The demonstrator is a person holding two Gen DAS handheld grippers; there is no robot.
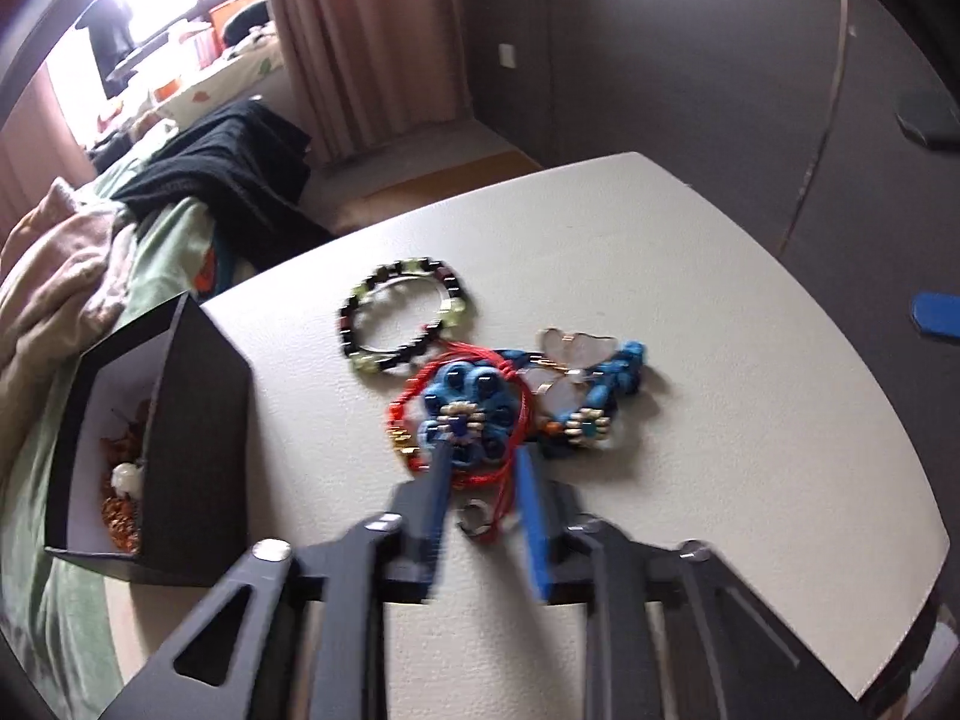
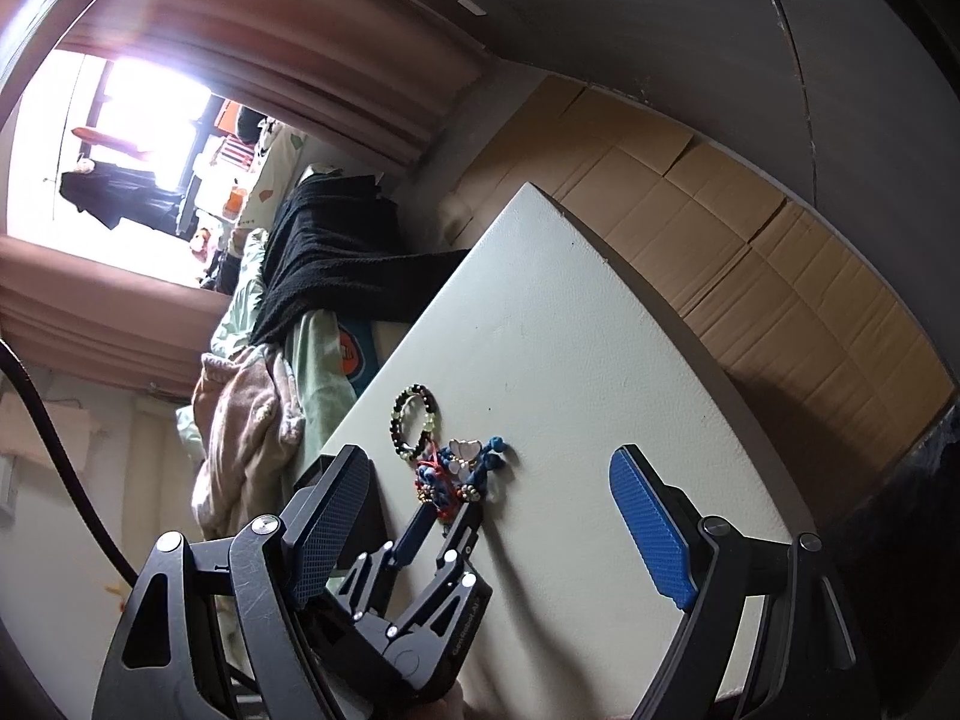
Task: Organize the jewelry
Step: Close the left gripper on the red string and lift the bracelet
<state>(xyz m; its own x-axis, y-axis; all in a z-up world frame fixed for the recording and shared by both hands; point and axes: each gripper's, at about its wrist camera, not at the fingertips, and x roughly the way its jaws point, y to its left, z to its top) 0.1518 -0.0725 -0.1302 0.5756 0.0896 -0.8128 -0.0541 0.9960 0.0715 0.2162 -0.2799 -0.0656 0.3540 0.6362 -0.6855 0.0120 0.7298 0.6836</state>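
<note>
The left gripper (image 1: 480, 462) reached low over the white table (image 1: 690, 420), its jaws a narrow gap apart and set on either side of the near edge of a blue flower ornament (image 1: 471, 405). The dark left finger (image 1: 429, 504) lay against the ornament's near left side, and the blue-padded right finger (image 1: 531, 516) stood just off its right side. A loop of red cord (image 1: 414, 390) ringed the ornament, and a strand of it ran down between the two fingers to a small metal hook (image 1: 474, 519) on the table. Whether the fingers actually gripped the ornament or the cord could not be told through the blur.

Just behind the ornament lay a pale butterfly-shaped piece (image 1: 573, 360) on a blue beaded strand (image 1: 606, 387), touching it. Farther back sat a black and green bead bracelet (image 1: 405, 315), its near edge meeting the red cord. To the left stood an open black box (image 1: 198, 420) with orange jewelry and a white bead inside.

The right gripper (image 2: 486, 510) hung well back from the pile, its jaws spread wide and empty. In its view the left gripper (image 2: 447, 516) pointed into the jewelry cluster (image 2: 456, 468), which lay between the right gripper's fingers but far ahead of them. Beyond the table lay a bed with a black blanket (image 2: 336, 264).
</note>
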